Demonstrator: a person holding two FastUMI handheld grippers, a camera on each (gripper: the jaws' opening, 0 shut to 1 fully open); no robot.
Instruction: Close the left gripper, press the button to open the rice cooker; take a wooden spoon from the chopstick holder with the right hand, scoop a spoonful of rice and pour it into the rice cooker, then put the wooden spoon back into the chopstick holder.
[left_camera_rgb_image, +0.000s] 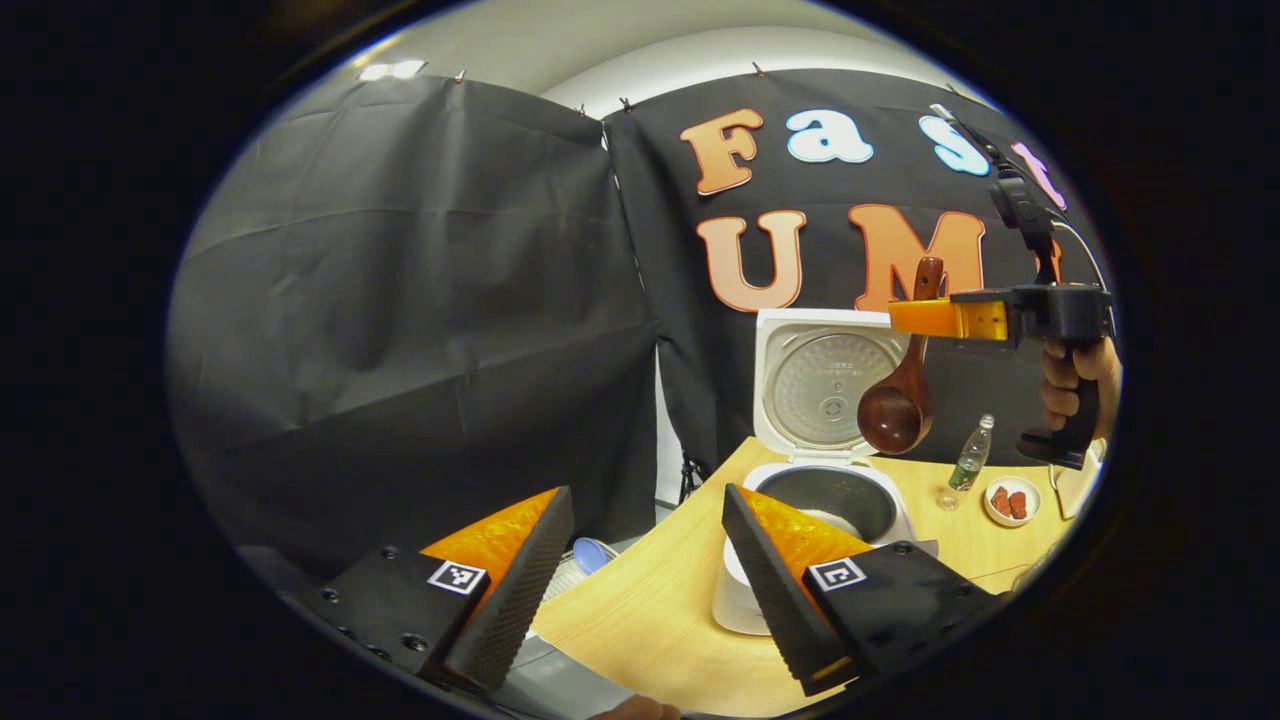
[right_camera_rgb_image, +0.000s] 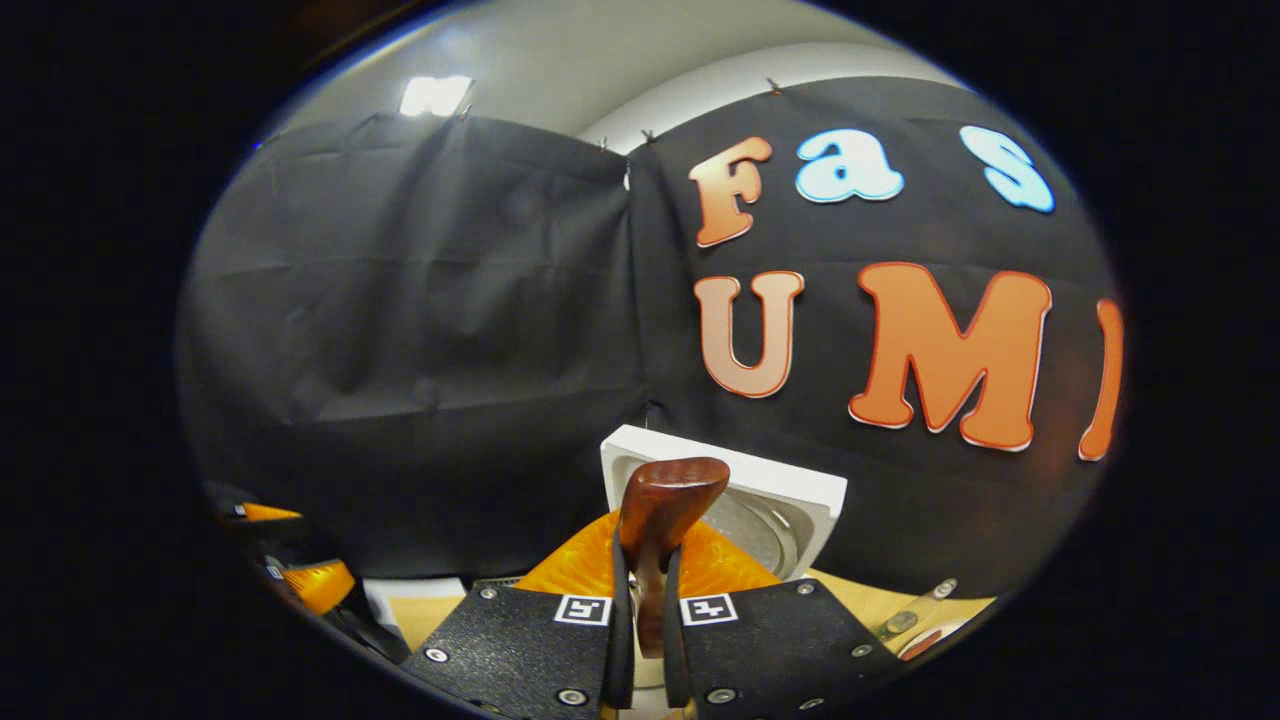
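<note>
Black cloth walls stand behind a light wooden table (left_camera_rgb_image: 640, 620) with an open rice cooker (left_camera_rgb_image: 820, 500).

Lower right of centre in the left gripper view, the cooker's white lid (left_camera_rgb_image: 825, 385) stands upright and its dark inner pot (left_camera_rgb_image: 830, 497) holds some white rice. Right tongs (left_camera_rgb_image: 915, 318), at the right of that view in a hand (left_camera_rgb_image: 1075, 385), are clamped on the handle of the wooden spoon (left_camera_rgb_image: 897, 405), whose bowl hangs downward above the cooker. At the bottom of the right gripper view, both fingers (right_camera_rgb_image: 618, 600) press the spoon handle between them. Left tongs (left_camera_rgb_image: 640, 590) stand wide apart at the bottom of the left gripper view, holding nothing. A small bottle (left_camera_rgb_image: 971, 455) and a small dish (left_camera_rgb_image: 1012, 500) sit to the cooker's right.
</note>
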